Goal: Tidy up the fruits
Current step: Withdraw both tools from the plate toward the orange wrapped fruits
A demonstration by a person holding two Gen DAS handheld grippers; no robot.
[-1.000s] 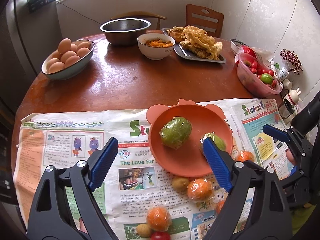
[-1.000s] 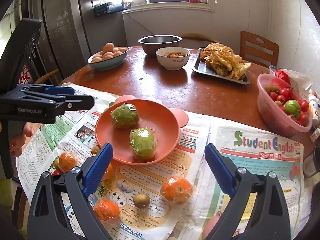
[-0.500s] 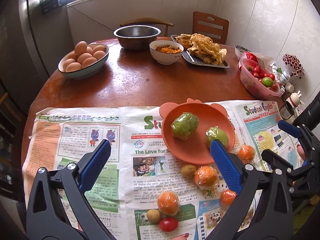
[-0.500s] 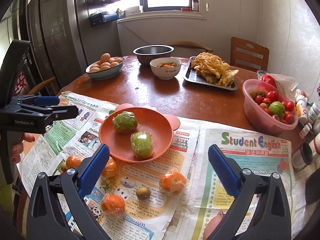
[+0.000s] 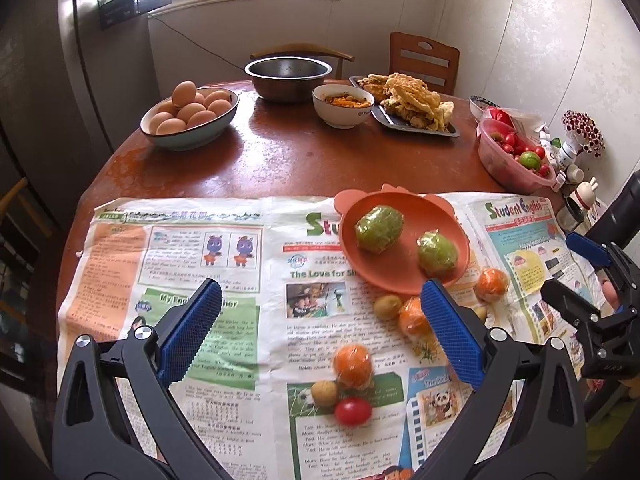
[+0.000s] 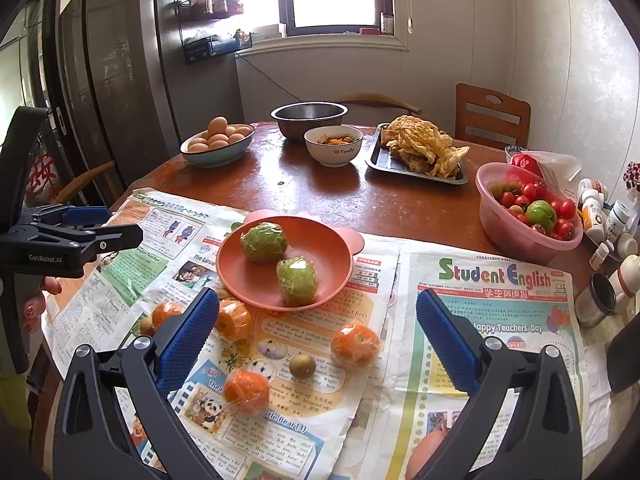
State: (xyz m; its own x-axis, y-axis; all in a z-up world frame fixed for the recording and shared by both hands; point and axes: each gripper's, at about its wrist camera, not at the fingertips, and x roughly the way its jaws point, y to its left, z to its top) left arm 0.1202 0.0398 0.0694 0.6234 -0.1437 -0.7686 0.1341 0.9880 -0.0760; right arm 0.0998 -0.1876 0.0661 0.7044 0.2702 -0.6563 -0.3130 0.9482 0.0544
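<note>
An orange plate (image 5: 400, 276) (image 6: 256, 276) lies on the newspaper and carries two green fruits in plastic wrap (image 5: 378, 229) (image 6: 298, 280). In front of it lie several wrapped oranges (image 5: 352, 365) (image 6: 355, 345), small brown kiwis (image 5: 387, 306) (image 6: 302, 365) and a red tomato (image 5: 353, 411). My left gripper (image 5: 322, 334) (image 6: 80, 232) hangs open above the paper, left of and nearer than the plate, with nothing in it. My right gripper (image 6: 318, 338) (image 5: 588, 280) stands open over the loose oranges, also empty.
A pink bowl of tomatoes (image 6: 528, 216) stands at the right, with small bottles (image 6: 600, 216) beyond it. At the back are a bowl of eggs (image 5: 188, 118), a steel bowl (image 5: 288, 76), a white bowl (image 5: 343, 104) and a tray of fried food (image 5: 412, 108).
Both grippers have drawn back and risen from the plate, so more of the table shows. Their jaws stand slightly wider than a second ago. The fruits have not moved.
</note>
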